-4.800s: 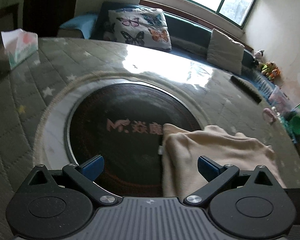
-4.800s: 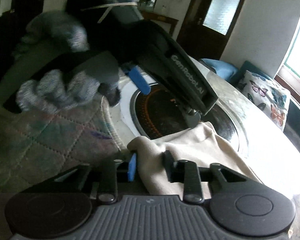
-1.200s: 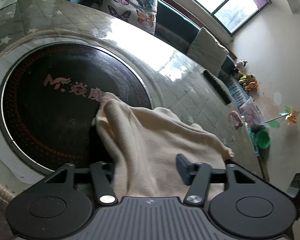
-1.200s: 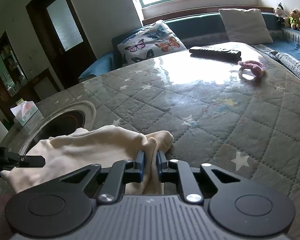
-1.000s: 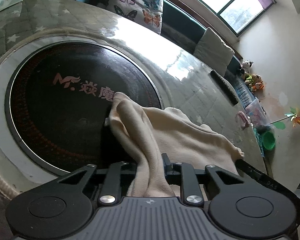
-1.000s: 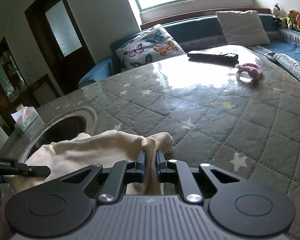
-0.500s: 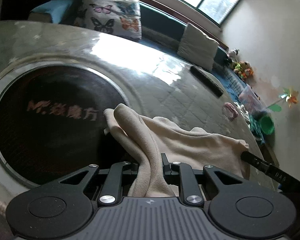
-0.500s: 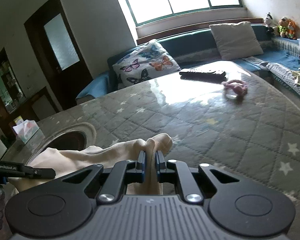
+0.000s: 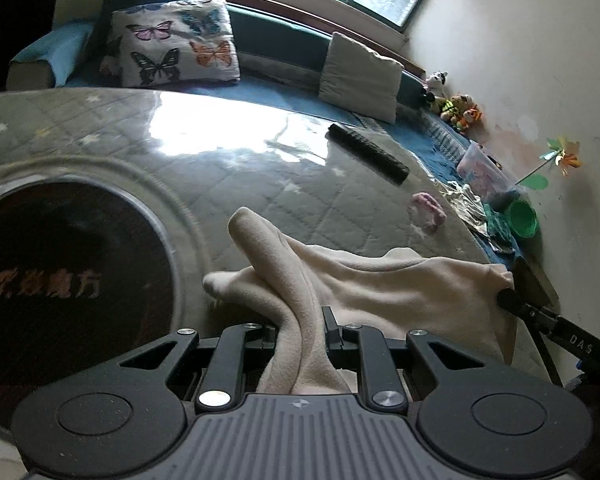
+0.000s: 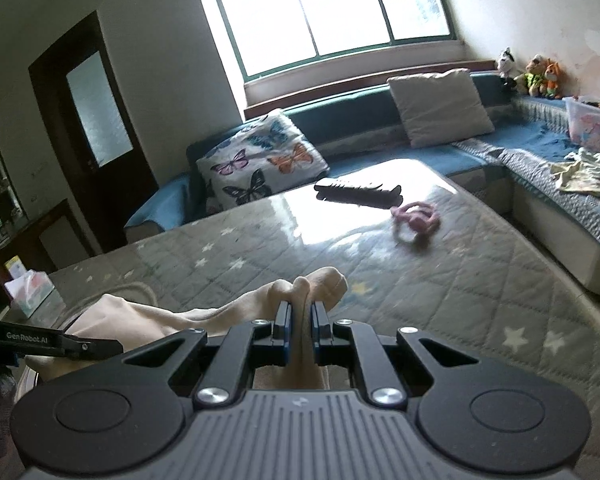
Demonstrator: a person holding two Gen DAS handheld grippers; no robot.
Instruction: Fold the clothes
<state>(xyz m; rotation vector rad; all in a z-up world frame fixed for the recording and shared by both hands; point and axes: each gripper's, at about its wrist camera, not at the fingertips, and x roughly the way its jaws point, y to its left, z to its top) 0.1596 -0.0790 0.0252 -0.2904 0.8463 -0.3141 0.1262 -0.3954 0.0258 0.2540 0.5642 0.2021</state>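
1. Cloth: cream and fleecy. One bunched edge runs up between the fingers of the left gripper, which is clamped on it; the rest sags away to the right and ends at the right gripper, also closed tight on a bunched corner that pokes out past its tips.

2. What changed: a second ago the cloth lay half over the dark round plate, with the left gripper already closed on it. Now both grippers have come up and carried it off the plate, over the quilted part of the desk. The cloth hangs as a slack span between the two grips.

3. What that means: I judge this the lift-and-carry stage of a fold. Two ends are secured, so the cloth can be laid over itself or spread flat next. No neat fold shows yet. Its lower edge is hidden behind the gripper bodies, so whether it touches the desk I cannot tell.

4. The desk: a grey star-print quilt under a glossy sheet that throws window glare. A remote and a small pink thing, perhaps a hair tie, lie further off, well apart from the cloth. A tissue box sits at the left edge.

5. The room: a blue sofa runs beyond the desk under a bright window, with a butterfly cushion, a plain cushion and soft toys in the corner.
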